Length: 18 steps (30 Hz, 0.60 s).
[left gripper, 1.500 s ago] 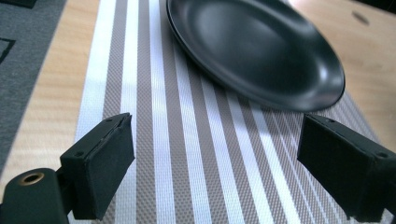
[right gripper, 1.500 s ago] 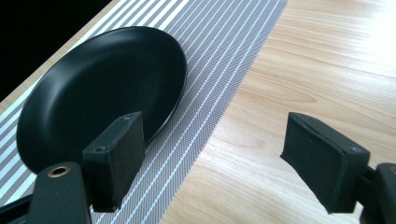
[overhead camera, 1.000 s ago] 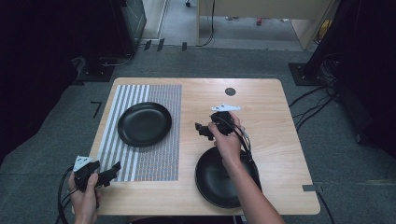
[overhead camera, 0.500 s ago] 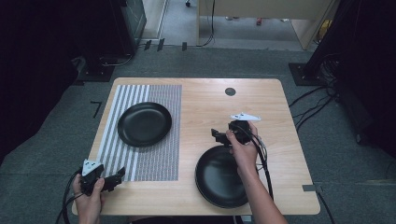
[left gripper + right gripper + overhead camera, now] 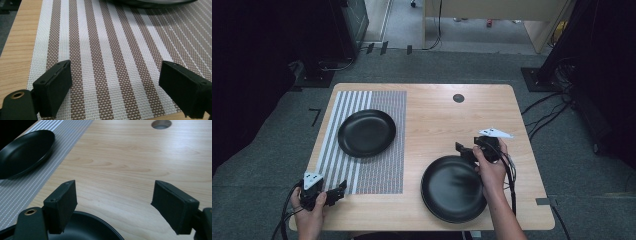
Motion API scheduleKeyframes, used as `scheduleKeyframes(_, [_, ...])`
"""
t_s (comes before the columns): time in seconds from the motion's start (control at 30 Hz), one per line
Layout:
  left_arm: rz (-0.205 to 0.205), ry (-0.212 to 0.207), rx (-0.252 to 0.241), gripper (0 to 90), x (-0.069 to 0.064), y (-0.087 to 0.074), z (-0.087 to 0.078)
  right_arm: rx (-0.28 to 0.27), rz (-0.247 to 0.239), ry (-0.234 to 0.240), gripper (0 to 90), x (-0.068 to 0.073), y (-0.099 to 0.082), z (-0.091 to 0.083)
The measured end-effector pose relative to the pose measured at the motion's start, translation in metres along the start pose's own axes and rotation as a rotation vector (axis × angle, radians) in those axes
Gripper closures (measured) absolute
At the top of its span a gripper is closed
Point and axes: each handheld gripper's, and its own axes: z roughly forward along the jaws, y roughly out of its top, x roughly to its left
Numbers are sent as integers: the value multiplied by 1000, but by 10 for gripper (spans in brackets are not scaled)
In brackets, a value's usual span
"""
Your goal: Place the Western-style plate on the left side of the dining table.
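Note:
Two black plates lie on the wooden table [image 5: 437, 110]. One plate [image 5: 366, 132] rests on the striped placemat [image 5: 377, 165] at the left; its edge [image 5: 150, 2] shows at the top of the left gripper view. The other plate [image 5: 454, 187] sits on bare wood at the front right. My left gripper [image 5: 337, 192] is open over the mat's front left corner [image 5: 112, 75], holding nothing. My right gripper [image 5: 462, 150] is open just above the far rim of the front plate [image 5: 87, 227], empty, facing the far plate [image 5: 25, 150].
A round cable hole [image 5: 458, 98] sits in the table near its far edge, seen too as the hole [image 5: 161, 123] in the right gripper view. Cables trail from both grippers. Dark carpet and black equipment surround the table.
My right gripper has drawn back from the table's middle toward the front right plate. The left gripper has shifted slightly nearer the front edge. Both plates lie unmoved.

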Motion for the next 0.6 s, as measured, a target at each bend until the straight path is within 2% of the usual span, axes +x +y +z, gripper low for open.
scheduleKeyframes(0.3, [29,28,14,113,-4,0,1,-18,19,-29,198,-19,-10,-21])
scheduleKeyframes(0.4, [53,49,23,114,-7,0,2,-20,24,-36,200,-23,-12,-29])
scheduleKeyframes(0.6, [55,49,24,114,-7,0,2,-36,27,-52,202,-33,-14,-47])
